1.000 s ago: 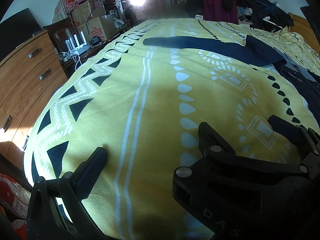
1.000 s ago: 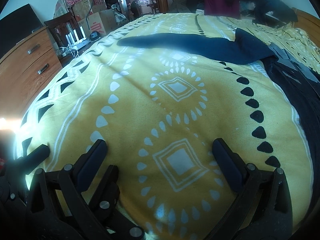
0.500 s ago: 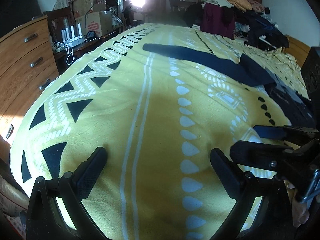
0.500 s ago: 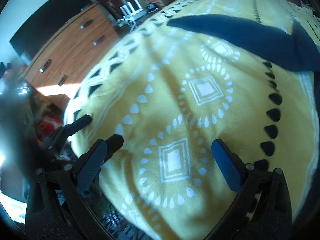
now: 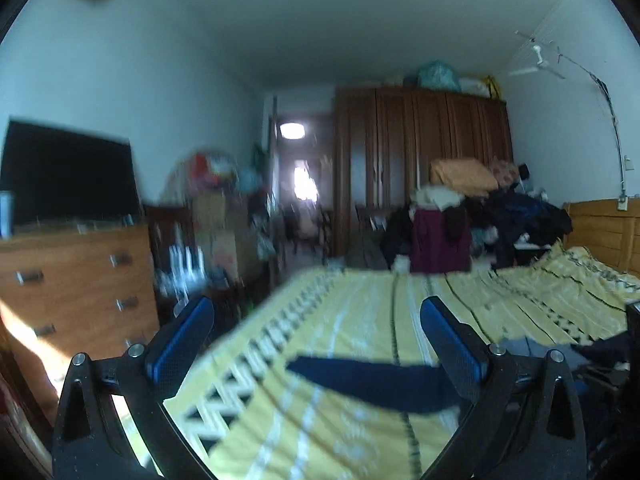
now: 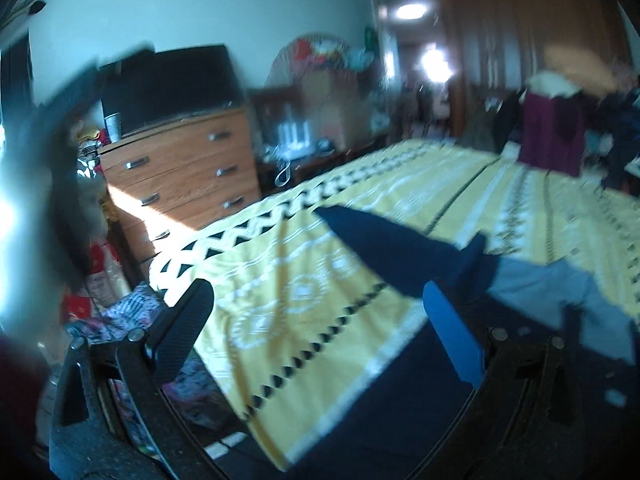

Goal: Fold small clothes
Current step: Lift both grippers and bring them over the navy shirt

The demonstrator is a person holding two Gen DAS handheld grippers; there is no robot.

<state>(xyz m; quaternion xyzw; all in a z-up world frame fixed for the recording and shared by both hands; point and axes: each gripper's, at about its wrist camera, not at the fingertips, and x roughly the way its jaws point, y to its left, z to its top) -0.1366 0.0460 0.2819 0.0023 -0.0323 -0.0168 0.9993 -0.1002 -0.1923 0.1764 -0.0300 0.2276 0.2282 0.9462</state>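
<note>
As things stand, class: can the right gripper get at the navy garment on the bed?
Probably yes. The right gripper is open and empty, and only bare yellow bedspread lies between it and the navy garment.

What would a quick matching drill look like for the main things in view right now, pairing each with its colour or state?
Things:
1. long cloth strip lying on the bed
2. patterned bed cover
3. wooden chest of drawers
4. left tool

States:
a. brown with metal handles
b. open and holding nothing
c. dark navy
d. yellow with white and black motifs

Pairs: 1-c, 2-d, 3-a, 4-b
</note>
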